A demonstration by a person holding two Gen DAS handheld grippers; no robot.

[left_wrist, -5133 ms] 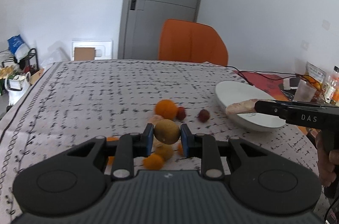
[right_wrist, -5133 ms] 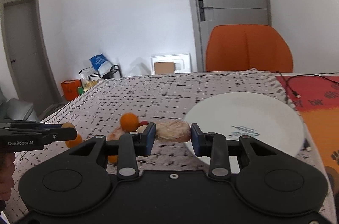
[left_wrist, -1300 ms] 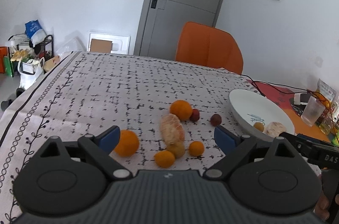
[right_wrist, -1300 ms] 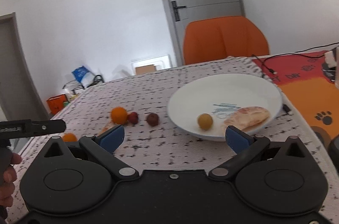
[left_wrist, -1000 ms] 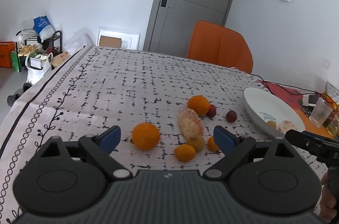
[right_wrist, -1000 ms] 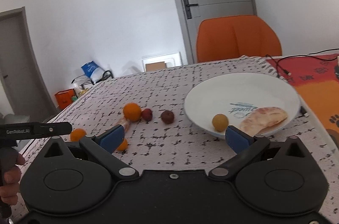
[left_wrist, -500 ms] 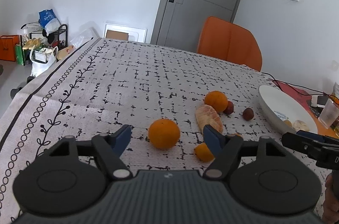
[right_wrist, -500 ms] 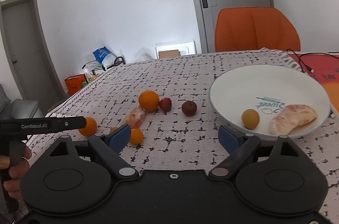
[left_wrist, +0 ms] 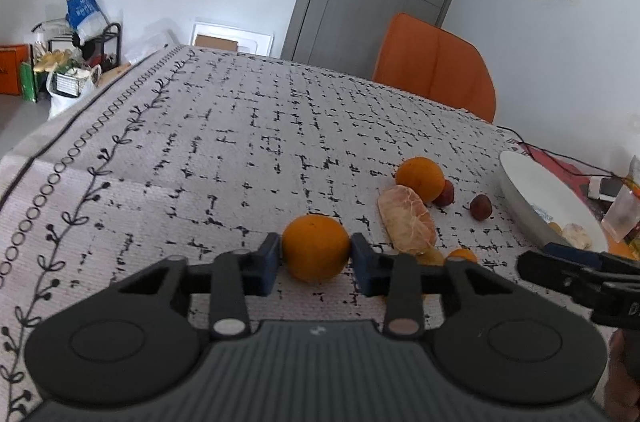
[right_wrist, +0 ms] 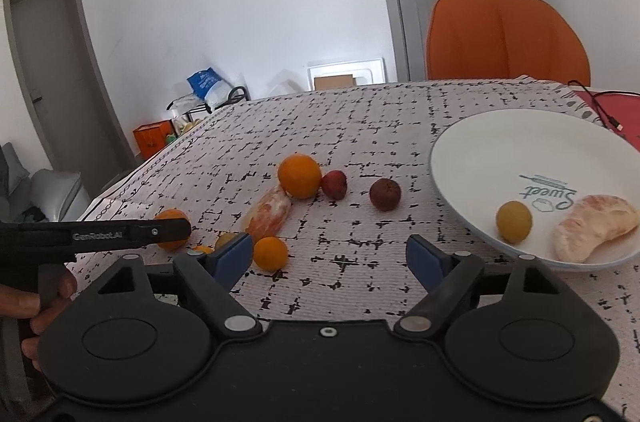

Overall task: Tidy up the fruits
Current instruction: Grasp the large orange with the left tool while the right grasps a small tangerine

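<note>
My left gripper (left_wrist: 314, 262) is low on the patterned tablecloth, its jaws closing with both blue pads against a large orange (left_wrist: 316, 248). The right wrist view shows that orange (right_wrist: 172, 222) half hidden behind the left gripper's finger (right_wrist: 132, 231). My right gripper (right_wrist: 330, 254) is open with its jaws narrowing. A small orange (right_wrist: 271, 253) lies just inside its left pad, untouched. Beyond are a peeled citrus segment (right_wrist: 267, 212), another large orange (right_wrist: 300, 175), a red fruit (right_wrist: 334, 184) and a dark brown fruit (right_wrist: 385, 194). The white plate (right_wrist: 480, 150) holds a yellow fruit (right_wrist: 514, 221) and a peeled segment (right_wrist: 592, 222).
An orange chair (right_wrist: 504, 38) stands behind the table's far edge. A black cable (right_wrist: 600, 102) lies on the red mat beside the plate. A clear cup (left_wrist: 622, 216) stands past the plate. The table's left edge (left_wrist: 24, 158) drops to a cluttered floor.
The left gripper came forward and down, and its jaws closed from wide open onto the large orange. The right gripper swung left towards the loose fruit and its jaws narrowed a little.
</note>
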